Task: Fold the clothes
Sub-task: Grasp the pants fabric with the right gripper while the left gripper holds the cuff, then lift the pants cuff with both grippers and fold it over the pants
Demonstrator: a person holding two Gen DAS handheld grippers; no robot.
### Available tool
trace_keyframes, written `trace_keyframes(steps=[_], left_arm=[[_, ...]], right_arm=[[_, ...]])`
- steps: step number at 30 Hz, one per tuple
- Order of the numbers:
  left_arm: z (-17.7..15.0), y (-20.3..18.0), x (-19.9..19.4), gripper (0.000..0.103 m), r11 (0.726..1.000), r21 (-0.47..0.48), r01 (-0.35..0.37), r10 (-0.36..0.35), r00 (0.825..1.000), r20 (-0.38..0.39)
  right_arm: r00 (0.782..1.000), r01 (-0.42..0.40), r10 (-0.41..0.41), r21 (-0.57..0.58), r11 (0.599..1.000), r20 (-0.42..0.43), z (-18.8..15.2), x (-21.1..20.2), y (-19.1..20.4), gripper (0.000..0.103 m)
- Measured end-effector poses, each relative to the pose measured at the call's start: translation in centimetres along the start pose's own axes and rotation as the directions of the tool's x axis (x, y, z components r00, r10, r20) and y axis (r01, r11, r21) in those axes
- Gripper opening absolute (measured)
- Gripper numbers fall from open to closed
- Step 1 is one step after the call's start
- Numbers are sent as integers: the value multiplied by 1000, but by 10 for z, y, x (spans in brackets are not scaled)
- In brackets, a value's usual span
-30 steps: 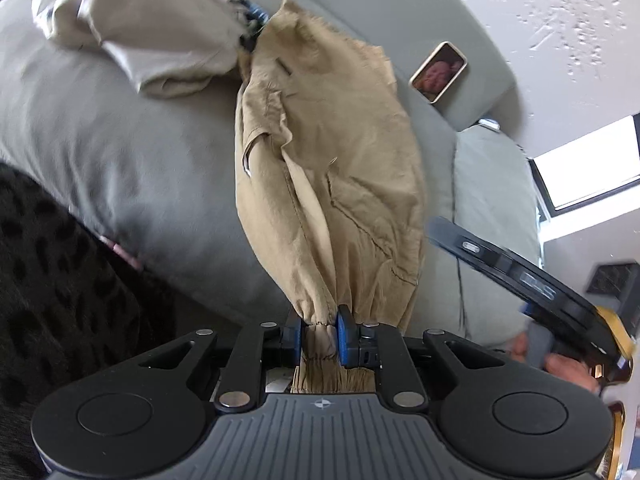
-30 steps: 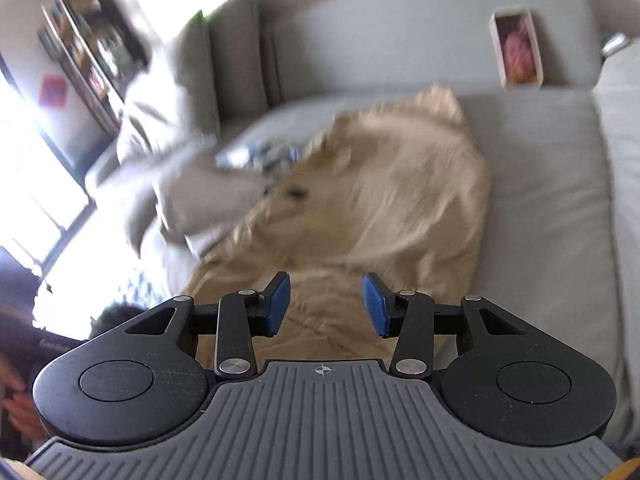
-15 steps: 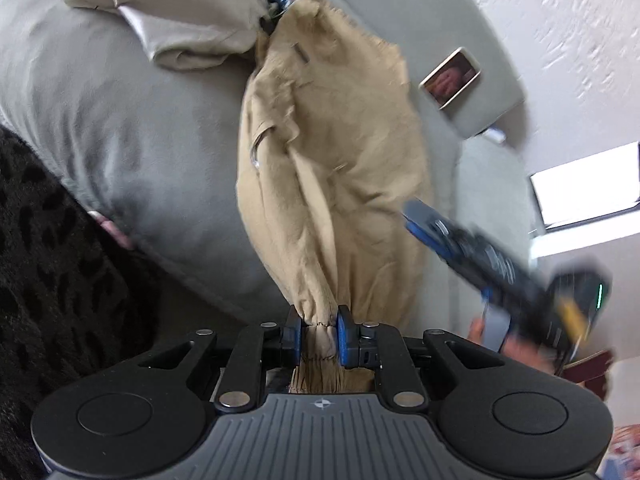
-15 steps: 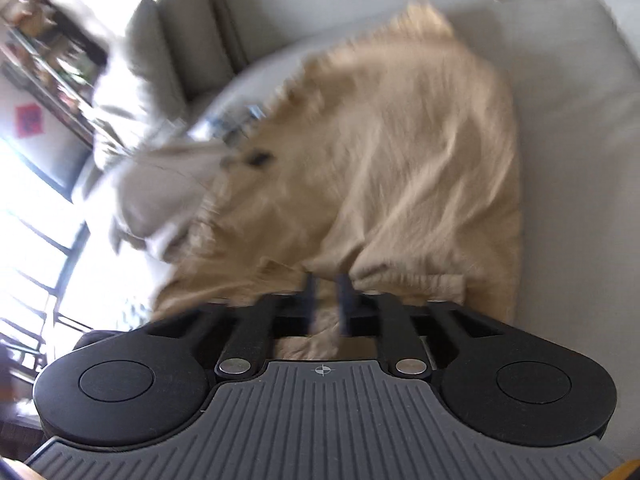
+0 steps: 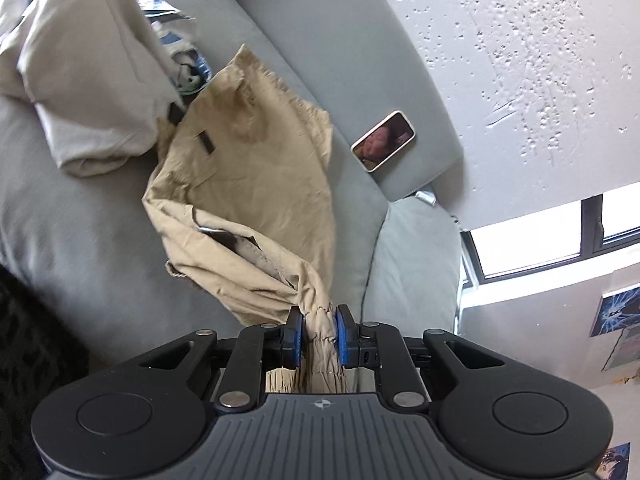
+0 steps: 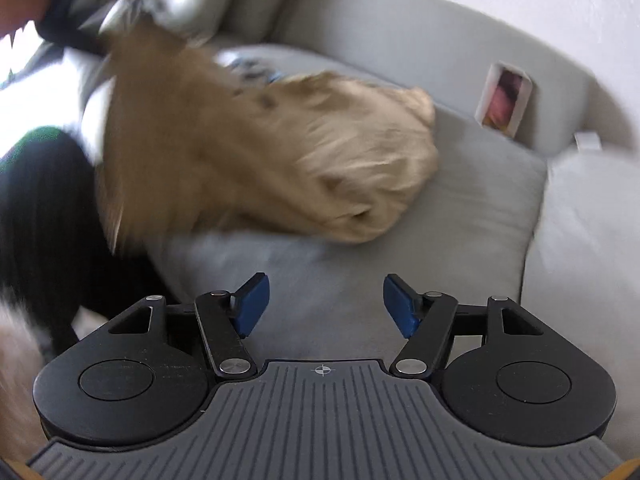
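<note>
**Tan garment pinched at one end, fold not yet made**

Nearest to me, my left gripper (image 5: 319,334) is clamped on a bunched end of the tan garment (image 5: 256,184); the blue pads press the gathered cloth from both sides, and a tail of it hangs down behind them. My right gripper (image 6: 324,306) holds nothing: its jaws are opening, with only bare sofa cushion (image 6: 472,216) showing between them. That view is smeared by motion, so I can't read fine detail there.

Beyond the left pads, the garment rises off the cushion and trails away across the seat, rumpled and twisted, one side doubled over itself near a pocket opening. Its far hem lies against the base of the backrest.

Further off, a pale grey garment (image 5: 84,80) sits in a loose heap touching the tan one's far corner, with some blue-patterned cloth (image 5: 188,68) tucked behind it. A phone (image 5: 383,141) leans on the backrest, apart from the clothes.

My judgement: the job is at an early stage. No item looks neatly folded; the tan piece needs spreading flat first, and the heap is untouched.
</note>
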State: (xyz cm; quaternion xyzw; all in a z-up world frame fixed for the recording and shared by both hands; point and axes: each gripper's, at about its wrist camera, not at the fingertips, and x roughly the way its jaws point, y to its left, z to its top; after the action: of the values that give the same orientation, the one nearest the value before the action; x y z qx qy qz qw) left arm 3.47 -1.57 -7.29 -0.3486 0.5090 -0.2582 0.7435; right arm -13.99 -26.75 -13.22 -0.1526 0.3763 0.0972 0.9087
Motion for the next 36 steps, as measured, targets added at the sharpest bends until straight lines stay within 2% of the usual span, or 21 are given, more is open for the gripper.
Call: trace_keyframes(steps=[2, 4, 7, 9, 12, 13, 14, 16, 17, 18, 19, 20, 21, 23, 26, 27, 28, 30, 32, 34, 36], left_arm=[[2, 3, -4, 15, 1000, -13, -1, 1, 1000, -2], [4, 5, -6, 15, 1000, -28, -3, 3, 1000, -1], [4, 9, -7, 15, 999, -42, -7, 7, 1000, 4], [5, 9, -7, 15, 999, -38, -12, 12, 1000, 4], [6, 9, -6, 15, 1000, -20, -23, 23, 1000, 1], [7, 9, -6, 15, 1000, -10, -28, 28, 1000, 0], [9, 9, -6, 17, 999, 15, -37, 37, 999, 0], [12, 11, -6, 24, 997, 50, -59, 60, 998, -15], [14, 13, -6, 37, 995, 66, -79, 81, 996, -29], [15, 14, -7, 48, 991, 94, -99, 102, 994, -29], [15, 16, -10, 50, 986, 123, -116, 120, 992, -27], [13, 16, -14, 62, 979, 165, -121, 124, 992, -8], [9, 16, -19, 67, 967, 215, -135, 132, 991, 27], [1, 14, -30, 69, 934, 314, -169, 145, 985, 99], [-15, 11, -45, 70, 859, 456, -233, 140, 963, 229], [-21, 10, -48, 69, 827, 505, -249, 126, 956, 266], [-28, 8, -49, 69, 781, 566, -266, 113, 950, 290], [-46, -2, -43, 68, 637, 701, -321, 113, 938, 327], [-66, -10, -33, 68, 457, 803, -382, 129, 922, 365], [-84, -16, -21, 72, 277, 860, -430, 140, 903, 407], [-96, -17, -8, 75, 138, 881, -452, 154, 889, 432]], right_arm=[[996, 72, -66, -131, 989, 53, -4, -1, 22, 69], [986, 139, -109, -258, 956, 125, -5, 1, 44, 69], [953, 272, -179, -427, 862, 245, -11, 9, 67, 74], [932, 327, -186, -501, 801, 311, -17, 13, 75, 74], [921, 327, -138, -528, 784, 365, -18, 6, 84, 73], [913, 339, -138, -523, 782, 384, -19, 2, 85, 65], [917, 304, -116, -482, 821, 381, -14, -5, 77, 43], [923, 230, -70, -397, 888, 379, -4, -18, 62, 24], [925, 189, -46, -351, 917, 378, 2, -25, 54, 23], [932, 107, -6, -259, 960, 363, 11, -31, 36, 22], [933, 57, 9, -172, 983, 361, 16, -37, 21, 22], [933, 12, 21, -89, 996, 359, 25, -40, 2, 22], [934, -40, 40, -10, 999, 355, 32, -42, -16, 22], [931, -155, 95, 146, 977, 351, 43, -41, -50, 21], [932, -223, 125, 267, 937, 341, 54, -35, -78, 21], [932, -234, 131, 285, 930, 337, 57, -34, -81, 21], [931, -246, 139, 301, 921, 336, 58, -32, -84, 21], [928, -269, 158, 315, 910, 338, 61, -32, -87, 21], [927, -273, 161, 315, 909, 339, 61, -29, -87, 21], [927, -278, 165, 322, 905, 337, 60, -26, -87, 21], [927, -285, 170, 335, 898, 334, 59, -21, -86, 21]])
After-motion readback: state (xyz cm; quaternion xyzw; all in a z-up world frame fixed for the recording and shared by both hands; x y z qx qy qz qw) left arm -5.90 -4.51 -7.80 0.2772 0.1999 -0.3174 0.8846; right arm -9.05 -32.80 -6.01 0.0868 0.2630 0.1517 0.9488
